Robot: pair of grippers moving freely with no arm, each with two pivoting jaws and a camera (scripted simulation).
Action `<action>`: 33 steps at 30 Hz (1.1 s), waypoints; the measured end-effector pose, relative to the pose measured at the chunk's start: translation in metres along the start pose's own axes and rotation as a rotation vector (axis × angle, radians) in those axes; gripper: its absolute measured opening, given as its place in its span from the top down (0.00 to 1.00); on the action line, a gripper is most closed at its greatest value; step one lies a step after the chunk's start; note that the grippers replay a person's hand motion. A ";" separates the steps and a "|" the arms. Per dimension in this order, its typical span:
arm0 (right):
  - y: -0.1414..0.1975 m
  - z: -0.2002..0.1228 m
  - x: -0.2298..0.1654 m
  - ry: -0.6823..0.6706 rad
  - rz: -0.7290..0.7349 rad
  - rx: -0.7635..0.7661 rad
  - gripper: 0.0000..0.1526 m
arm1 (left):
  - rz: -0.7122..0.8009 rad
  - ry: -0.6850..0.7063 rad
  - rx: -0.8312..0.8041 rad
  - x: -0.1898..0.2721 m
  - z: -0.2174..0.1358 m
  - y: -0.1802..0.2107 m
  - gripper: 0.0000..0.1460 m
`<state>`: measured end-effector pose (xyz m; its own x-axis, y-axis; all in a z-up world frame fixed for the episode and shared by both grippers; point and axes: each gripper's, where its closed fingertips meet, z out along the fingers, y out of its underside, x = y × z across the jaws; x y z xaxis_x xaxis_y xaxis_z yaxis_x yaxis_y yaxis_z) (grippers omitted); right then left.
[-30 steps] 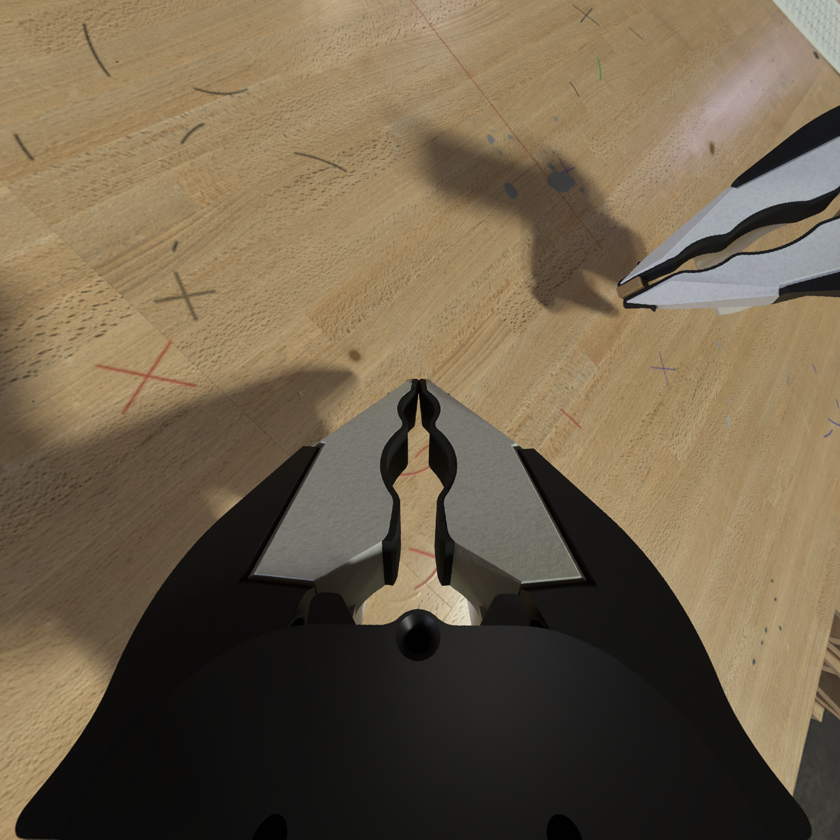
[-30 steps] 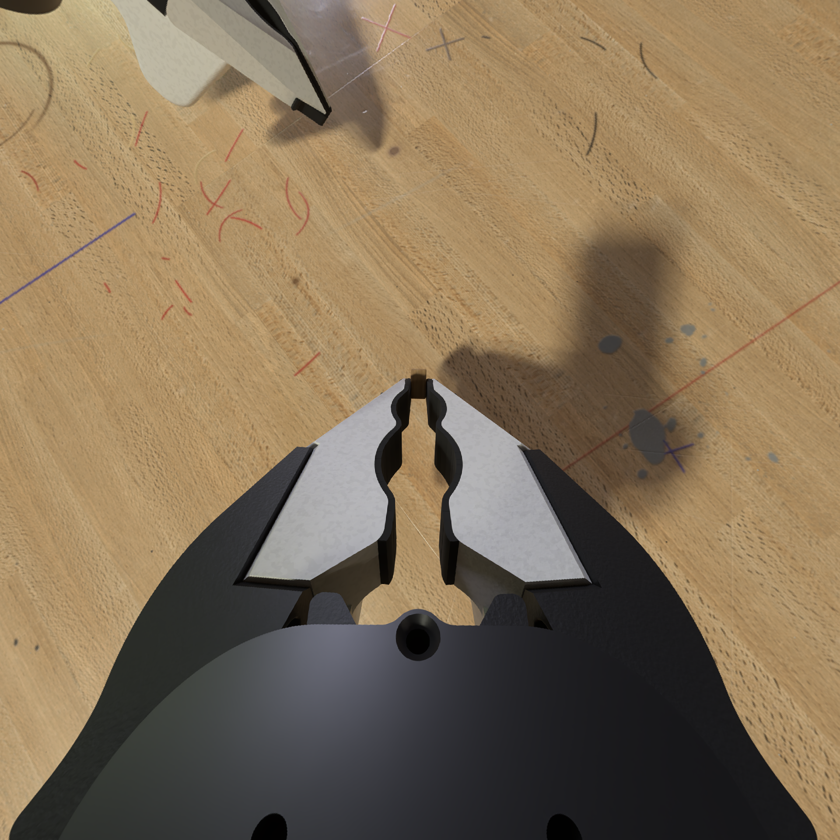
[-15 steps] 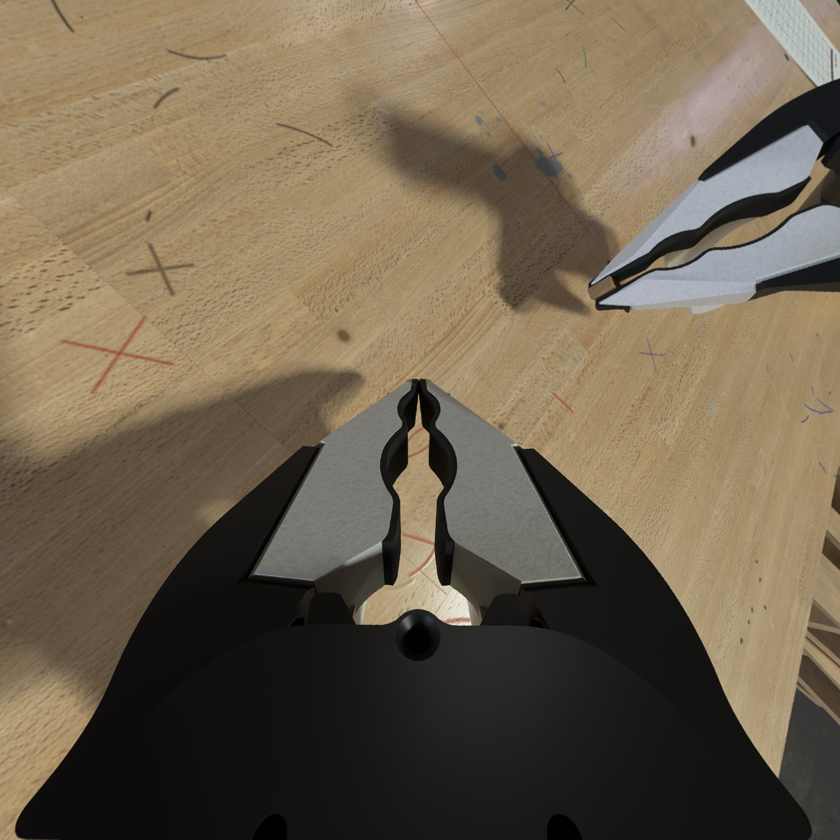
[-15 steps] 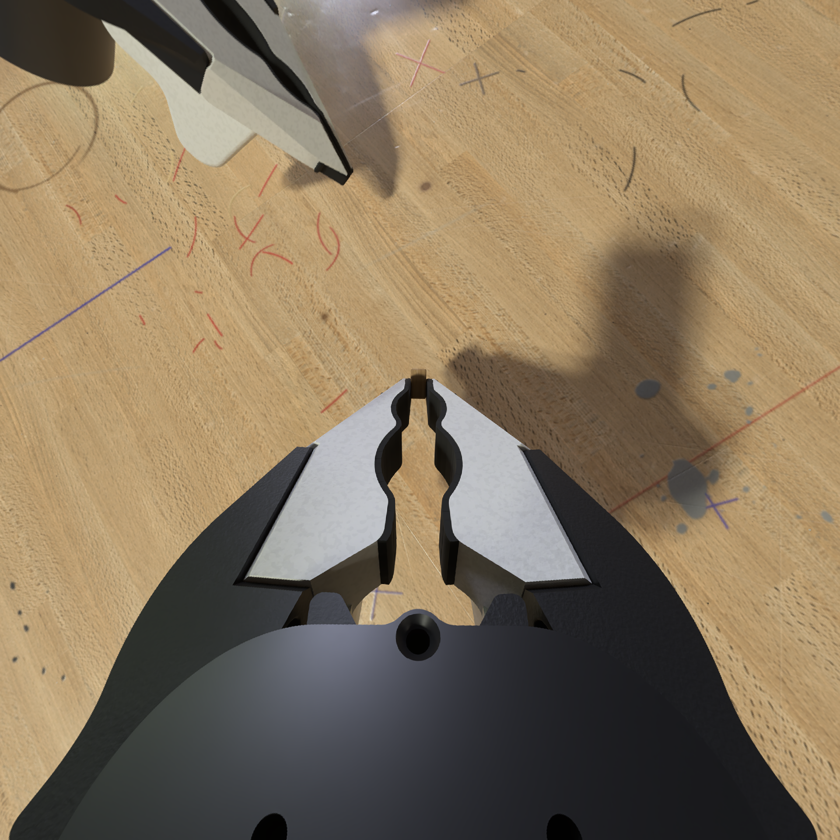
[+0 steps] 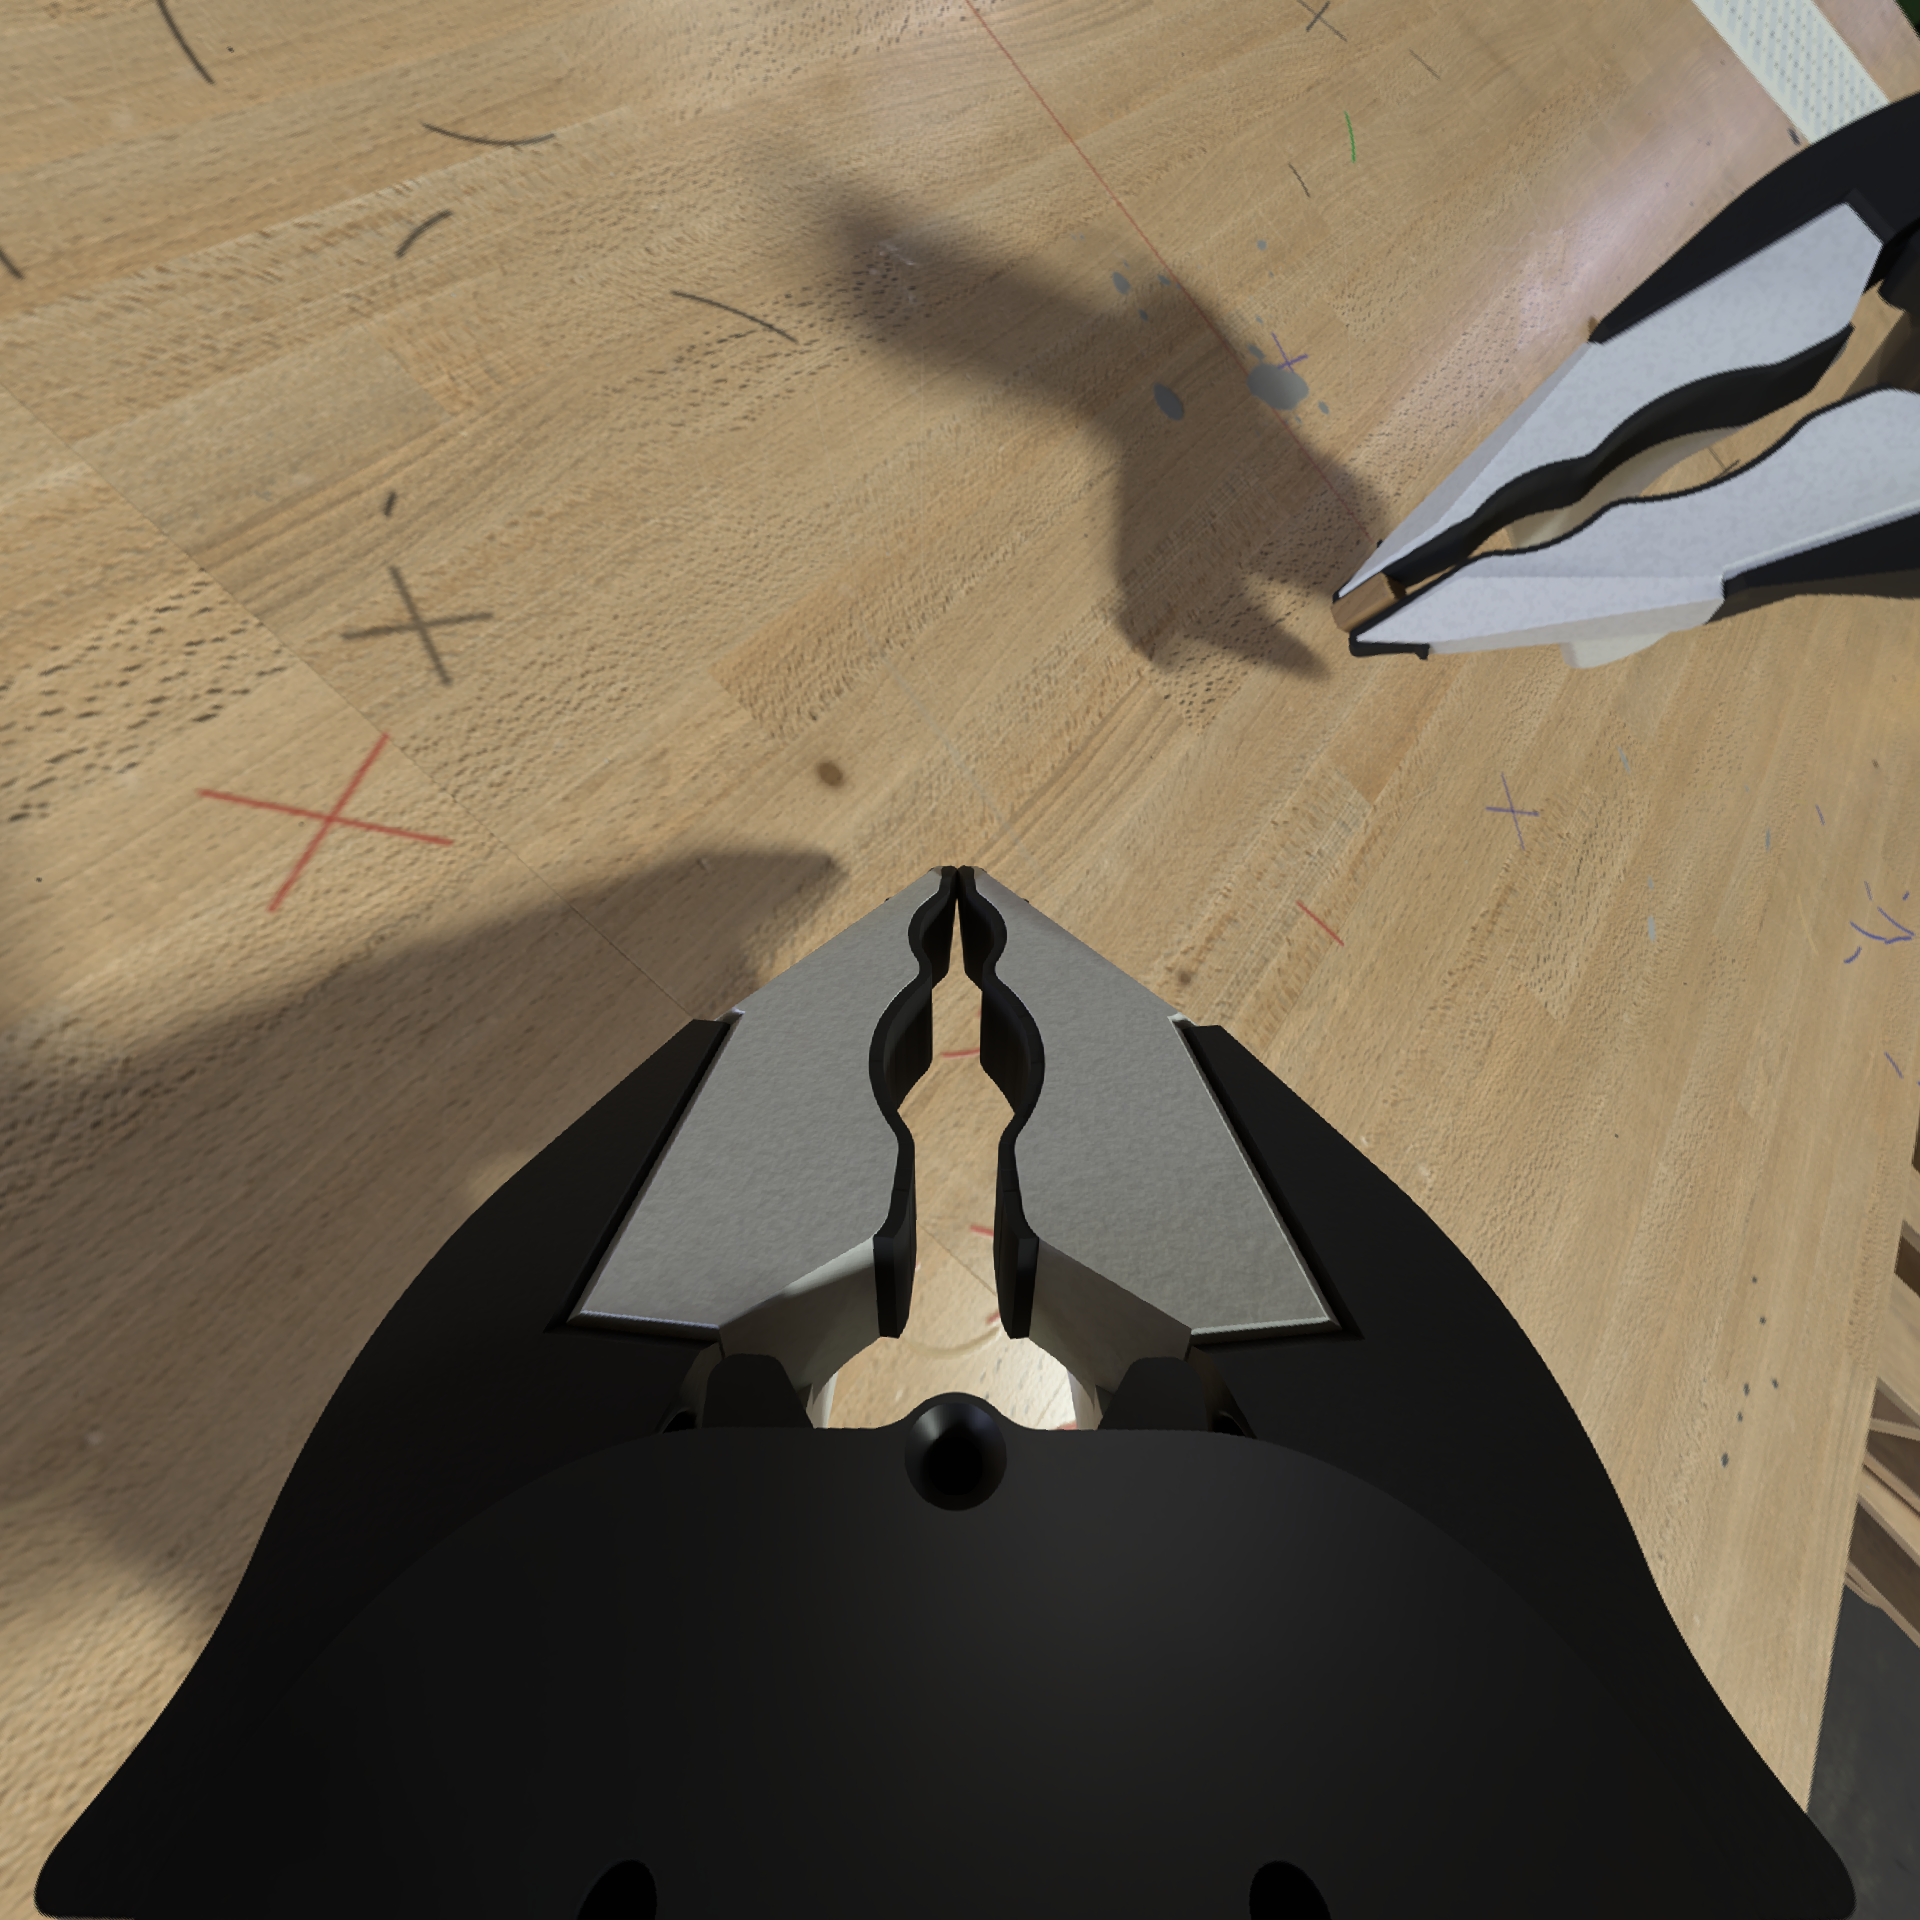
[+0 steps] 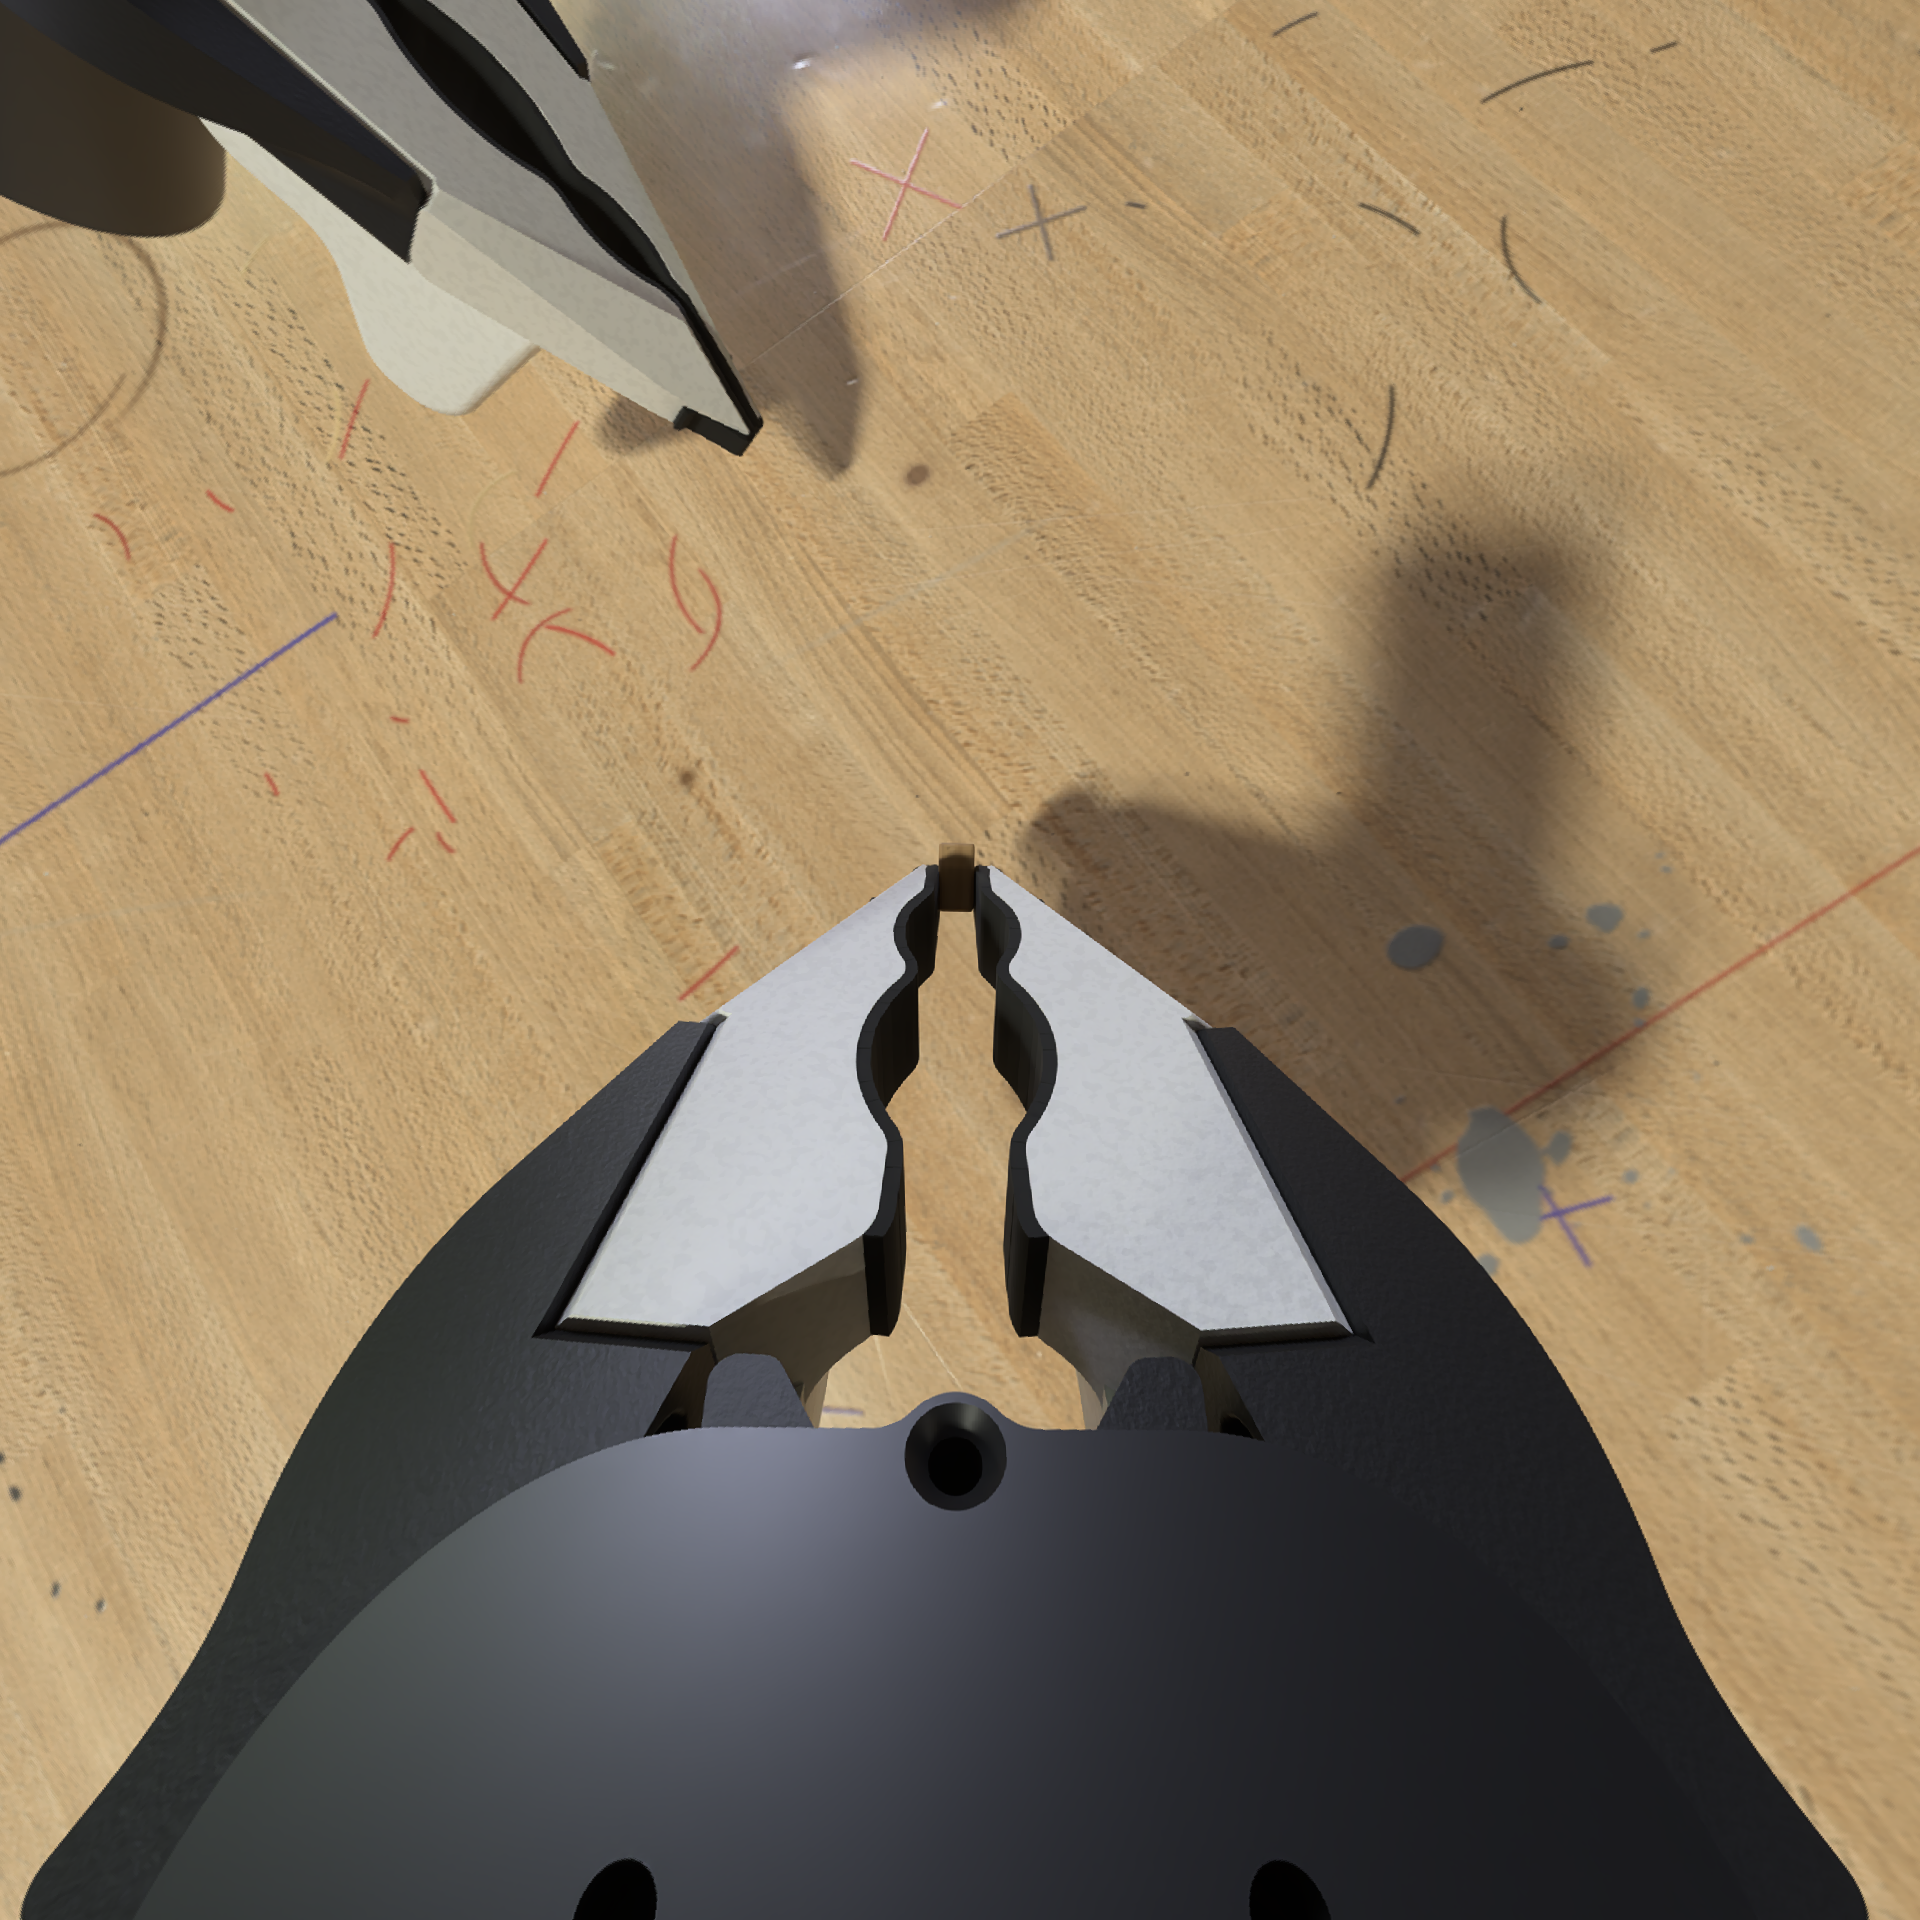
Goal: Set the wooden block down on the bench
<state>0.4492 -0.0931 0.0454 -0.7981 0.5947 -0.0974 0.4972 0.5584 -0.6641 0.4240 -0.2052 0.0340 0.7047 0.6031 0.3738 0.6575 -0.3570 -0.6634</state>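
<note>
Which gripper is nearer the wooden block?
Right. The right gripper pinches the wooden block at its fingertips; the left gripper is shut on nothing, well apart from it.

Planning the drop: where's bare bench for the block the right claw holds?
Bare bench lies ahead of the right claw and its block, between the red scribbles and the grey paint blots. Tighter ahead-left, where the left claw hangs.

Bright light, soft shadows

Soft dark shadows are falling across the counter (image 5: 623, 520); a pale glare is washing out its far edge (image 6: 748, 62); edges are bending.
</note>
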 end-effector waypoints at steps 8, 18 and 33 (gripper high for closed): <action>-0.003 -0.001 0.006 -0.021 -0.022 -0.018 0.96 | -0.011 -0.002 -0.001 -0.003 -0.001 0.001 1.00; 0.003 0.000 -0.010 -0.054 -0.021 -0.022 0.96 | -0.006 0.006 -0.015 0.002 0.001 0.004 1.00; 0.007 -0.002 -0.020 -0.052 0.004 0.000 0.96 | 0.004 0.008 -0.027 0.011 0.001 0.008 1.00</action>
<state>0.4687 -0.1000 0.0439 -0.8126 0.5661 -0.1385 0.5006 0.5563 -0.6633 0.4363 -0.2006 0.0319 0.7091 0.5962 0.3764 0.6617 -0.3784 -0.6473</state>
